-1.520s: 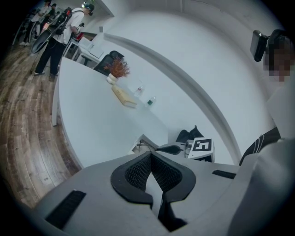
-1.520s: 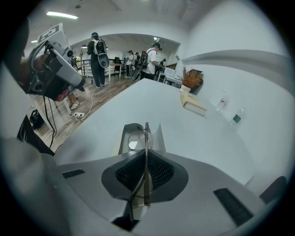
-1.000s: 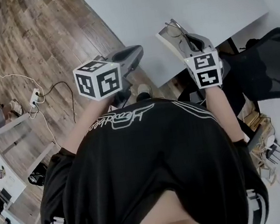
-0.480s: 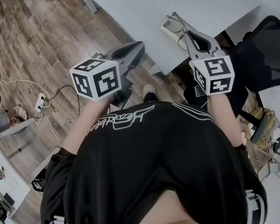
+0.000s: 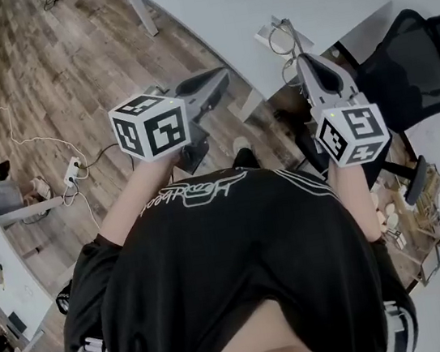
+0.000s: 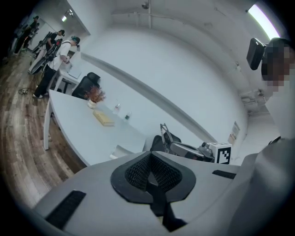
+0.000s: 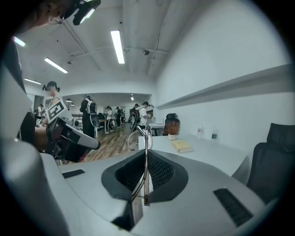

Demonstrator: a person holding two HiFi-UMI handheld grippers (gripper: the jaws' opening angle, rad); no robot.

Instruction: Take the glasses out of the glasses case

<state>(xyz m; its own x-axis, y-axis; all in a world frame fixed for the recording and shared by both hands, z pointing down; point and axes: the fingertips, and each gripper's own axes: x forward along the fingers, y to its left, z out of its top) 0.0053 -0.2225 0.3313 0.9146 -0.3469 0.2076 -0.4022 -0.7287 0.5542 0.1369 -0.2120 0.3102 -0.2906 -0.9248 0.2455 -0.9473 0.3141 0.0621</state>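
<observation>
The right gripper point(image 7: 145, 162) is clamped on the glasses point(image 7: 146, 146). Its two jaws are pressed together on the thin folded arms, and the wire rims stick out beyond the tips, above the near edge of the white table point(image 5: 211, 8). The left gripper point(image 6: 150, 162) has its jaws pressed together with nothing between them, and it hangs off the table's near edge, over the wooden floor point(image 5: 65, 71). The glasses look to be clear of the glasses case point(image 5: 268, 37), which I take to be the pale flat thing lying at the table's near corner just under them. The worry I'd have is that grip: it's a narrow pinch on slim metal, so a quick swing or a knock against the table edge could twist the frame in the jaws. If it slips out this close to the edge, it might miss the table and drop to the floor, and squeezing harder could bend the arms. From here I can't tell whether the case is lying open or shut, or how it's built, since it's small and partly behind the frame. Whether the glasses touch it is also unclear. Lenses can't be made out in the rims. The person's black shirt point(image 5: 234, 267) blocks everything below the hands.
</observation>
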